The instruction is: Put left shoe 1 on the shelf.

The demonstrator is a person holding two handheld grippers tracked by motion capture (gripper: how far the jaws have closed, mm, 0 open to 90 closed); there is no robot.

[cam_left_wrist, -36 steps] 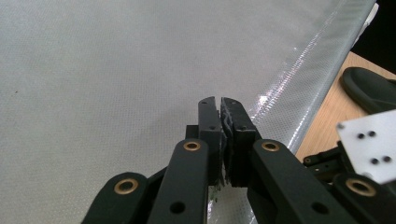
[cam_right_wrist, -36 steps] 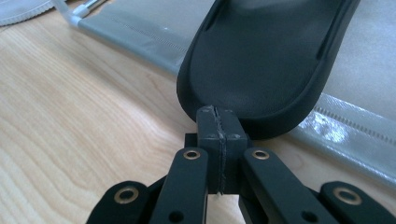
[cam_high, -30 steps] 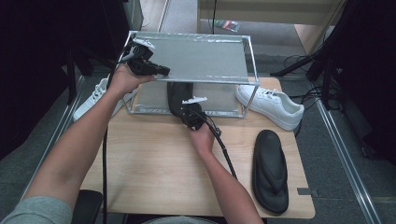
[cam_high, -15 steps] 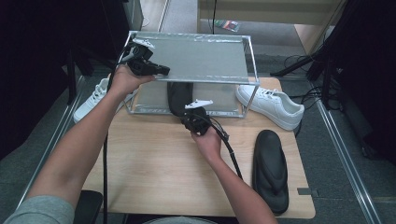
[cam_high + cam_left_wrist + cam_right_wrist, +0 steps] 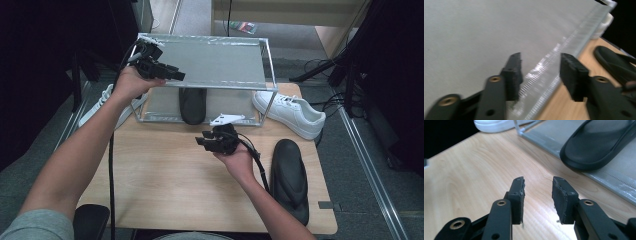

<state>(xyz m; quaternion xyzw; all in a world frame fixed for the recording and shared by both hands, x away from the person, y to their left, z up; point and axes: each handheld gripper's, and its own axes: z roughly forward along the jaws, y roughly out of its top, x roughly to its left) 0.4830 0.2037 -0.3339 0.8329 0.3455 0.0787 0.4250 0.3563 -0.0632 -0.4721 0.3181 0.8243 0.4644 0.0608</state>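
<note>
lab, cables [image 5: 320, 67], floor rail [image 5: 370, 175]

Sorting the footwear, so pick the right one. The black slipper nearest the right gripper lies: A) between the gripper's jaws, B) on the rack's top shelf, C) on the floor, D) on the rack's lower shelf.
D: the black slipper rests on the lower shelf of the rack, ahead of the open right gripper.

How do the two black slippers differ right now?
The slipper in the rack lies on the lower shelf, pointing away from the person; the slipper on the table lies bare on the wood at the right, fully exposed. Both are black and lie flat, neither gripped.
</note>
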